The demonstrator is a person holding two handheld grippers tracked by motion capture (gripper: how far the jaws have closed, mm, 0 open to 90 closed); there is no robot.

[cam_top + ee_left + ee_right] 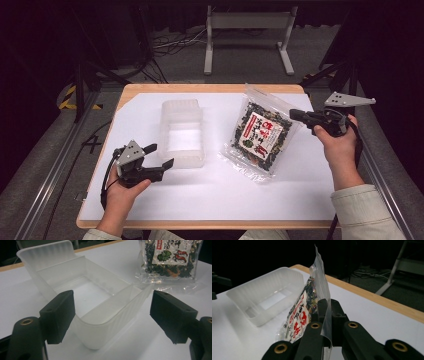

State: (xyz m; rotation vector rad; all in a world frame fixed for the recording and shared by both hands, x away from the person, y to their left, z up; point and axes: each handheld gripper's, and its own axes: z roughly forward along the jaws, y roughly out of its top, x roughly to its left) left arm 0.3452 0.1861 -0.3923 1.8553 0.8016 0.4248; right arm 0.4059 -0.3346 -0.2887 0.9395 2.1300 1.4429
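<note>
Your right gripper (295, 114) has its fingers pinched tight on the clear edge of the snack bag (260, 135) (dark dried contents, red and white label), near the right side of the bench (210, 207). The bag tilts up at that held edge while its lower end rests on the white sheet. Your left gripper (159, 156) sits low at the left, its fingers spread wide, one on each side of the near end of the translucent plastic tray (182, 132) without pressing it. The tray lies just left of the bag, its hollow facing up.
</note>
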